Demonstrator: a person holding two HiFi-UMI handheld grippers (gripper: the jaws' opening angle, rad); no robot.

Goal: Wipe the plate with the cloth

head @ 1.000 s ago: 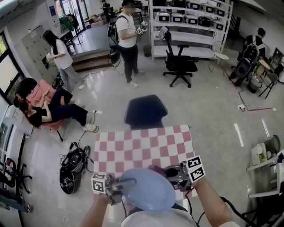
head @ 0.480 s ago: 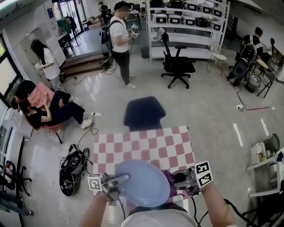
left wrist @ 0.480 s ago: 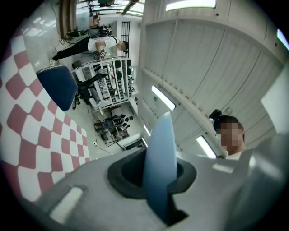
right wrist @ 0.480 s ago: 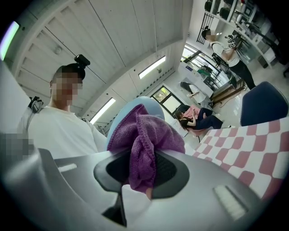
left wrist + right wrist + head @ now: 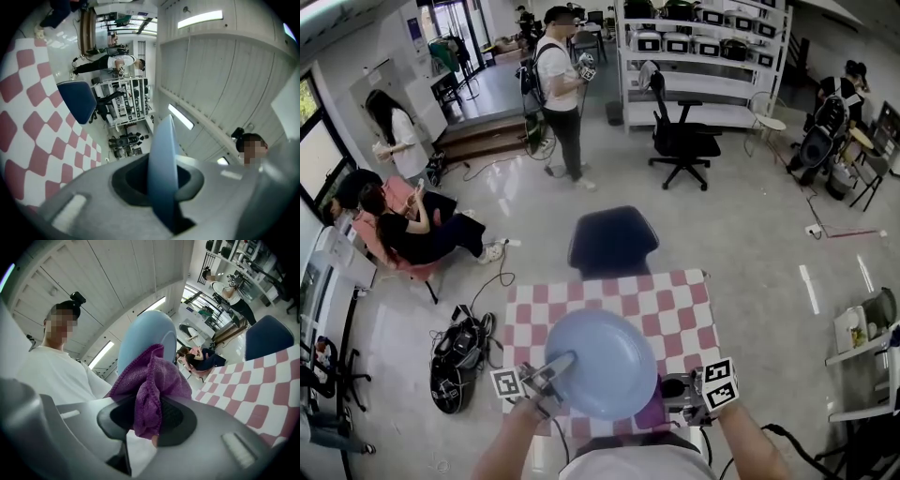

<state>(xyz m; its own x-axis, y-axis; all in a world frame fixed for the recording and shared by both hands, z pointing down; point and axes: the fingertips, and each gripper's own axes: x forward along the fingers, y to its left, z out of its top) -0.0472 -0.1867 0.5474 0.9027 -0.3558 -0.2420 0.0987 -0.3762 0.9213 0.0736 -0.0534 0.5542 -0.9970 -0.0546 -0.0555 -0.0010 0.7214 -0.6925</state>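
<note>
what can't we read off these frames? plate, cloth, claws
- Plate underside: head view, it faces away from the camera.
- Cloth-to-plate contact: right gripper view, the bunched cloth in the right claw covers that spot.
- Plate faces, any dirt: left gripper view, the plate is edge-on in the left claw.
- Table near edge: head view, behind the plate and the person's arms.

Head view, lower centre: most of cloth (image 5: 652, 410) hidden under plate (image 5: 600, 364); near edge of checked table (image 5: 680, 309) covered too. Right gripper view, centre: plate's lower half hidden behind cloth. Left gripper view, lower centre: plate's bottom rim lost in dark gap.
</note>
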